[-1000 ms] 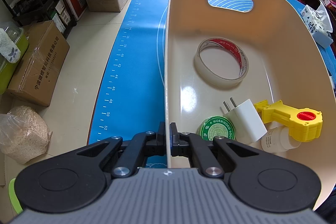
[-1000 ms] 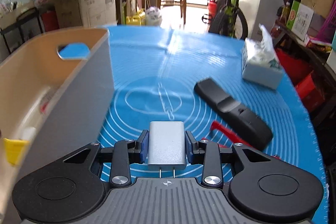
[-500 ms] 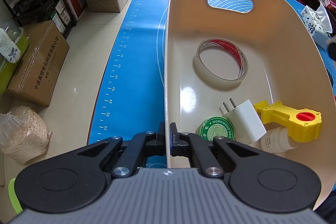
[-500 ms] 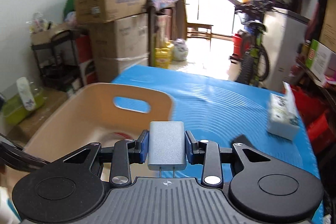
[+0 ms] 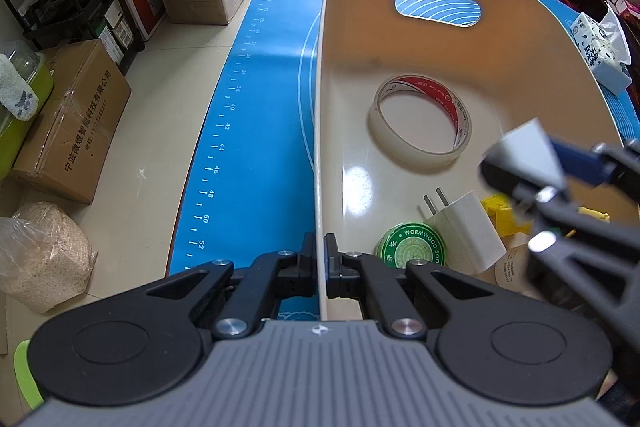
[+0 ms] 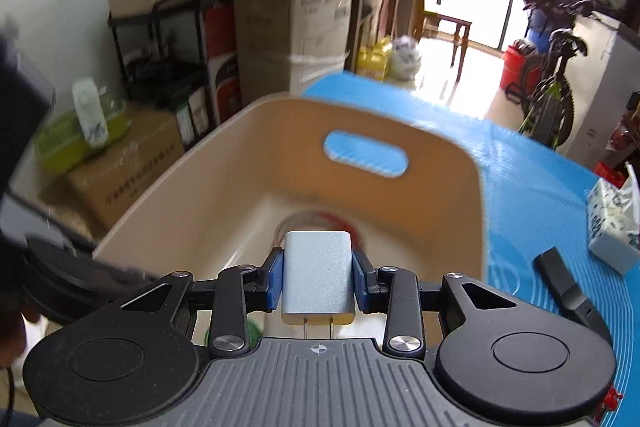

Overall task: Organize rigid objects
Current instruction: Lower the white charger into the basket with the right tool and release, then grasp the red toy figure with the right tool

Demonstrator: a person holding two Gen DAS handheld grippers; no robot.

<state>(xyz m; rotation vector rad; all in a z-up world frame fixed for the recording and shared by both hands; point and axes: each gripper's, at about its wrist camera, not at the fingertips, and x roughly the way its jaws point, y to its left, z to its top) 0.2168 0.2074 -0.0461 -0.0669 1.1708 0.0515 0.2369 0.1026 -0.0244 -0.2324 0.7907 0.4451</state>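
A cream bin stands on the blue mat. My left gripper is shut on the bin's near left wall. Inside lie a tape roll, a white charger, a green tin, a yellow clip and a white bottle, partly hidden. My right gripper is shut on a grey charger and holds it above the bin's inside. In the left wrist view that gripper and the grey charger come in from the right over the bin.
A black remote and a tissue box lie on the blue mat right of the bin. Cardboard boxes, a shelf and a sack stand on the floor to the left.
My right gripper has carried the grey charger left and up, from over the mat to above the bin. It now shows in the left wrist view. The left gripper has not moved.
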